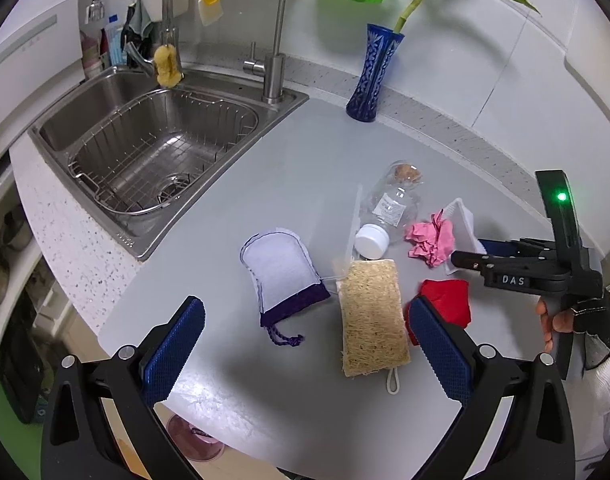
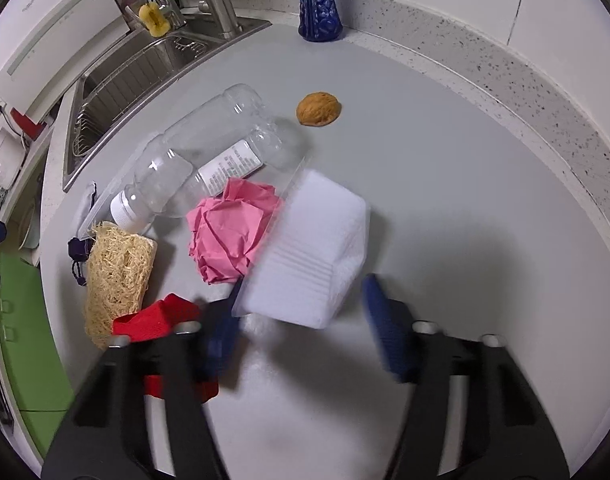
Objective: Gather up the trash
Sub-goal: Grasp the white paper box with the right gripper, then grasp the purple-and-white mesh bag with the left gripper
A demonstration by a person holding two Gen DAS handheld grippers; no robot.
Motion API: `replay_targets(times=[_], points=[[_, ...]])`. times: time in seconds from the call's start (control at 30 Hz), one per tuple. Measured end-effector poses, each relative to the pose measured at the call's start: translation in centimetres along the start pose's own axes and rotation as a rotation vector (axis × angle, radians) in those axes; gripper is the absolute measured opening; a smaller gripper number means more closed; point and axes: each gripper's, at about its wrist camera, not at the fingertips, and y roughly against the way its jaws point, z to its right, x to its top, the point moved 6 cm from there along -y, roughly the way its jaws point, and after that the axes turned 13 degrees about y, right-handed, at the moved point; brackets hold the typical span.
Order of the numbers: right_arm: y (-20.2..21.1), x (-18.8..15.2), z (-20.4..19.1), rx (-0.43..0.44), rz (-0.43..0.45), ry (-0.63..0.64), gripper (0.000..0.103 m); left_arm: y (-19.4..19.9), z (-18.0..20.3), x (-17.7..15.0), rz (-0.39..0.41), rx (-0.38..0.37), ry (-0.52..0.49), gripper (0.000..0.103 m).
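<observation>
On the grey counter lie a crumpled pink paper point(image 2: 231, 230), an empty clear plastic bottle point(image 2: 193, 156) with a white cap, a clear plastic tray point(image 2: 305, 264), a walnut shell point(image 2: 319, 109) and a red cloth point(image 2: 161, 318). My right gripper point(image 2: 305, 320) is open, its blurred blue fingers on either side of the tray's near end. In the left wrist view it shows at the right point(image 1: 465, 258), by the pink paper point(image 1: 431, 240) and the bottle point(image 1: 389, 212). My left gripper point(image 1: 305, 348) is open and empty above a loofah pad point(image 1: 373, 316).
A white and purple drawstring pouch point(image 1: 283, 276) lies left of the loofah. A steel sink point(image 1: 153, 152) with a wire basket is at the left. A blue vase point(image 1: 371, 76) stands at the back by the wall. The counter's edge runs along the near left.
</observation>
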Motion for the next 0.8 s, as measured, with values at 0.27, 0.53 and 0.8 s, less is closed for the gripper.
replay_targets(times=[0.27, 0.53, 0.8], points=[[1.9, 0.4, 0.8, -0.016, 0.044, -0.005, 0.035, -0.7, 0.4, 0.5, -0.005, -0.008, -0.001, 0.098], [4.3, 0.7, 0.9, -0.048, 0.077, 0.019, 0.035, -1.8, 0.2, 0.8, -0.023, 0.003, -0.001, 0.098], [5.7, 0.9, 0.3, -0.063, 0.095, 0.050, 0.035, -4.7, -1.3, 1.6, -0.067, 0.042, 0.024, 0.098]])
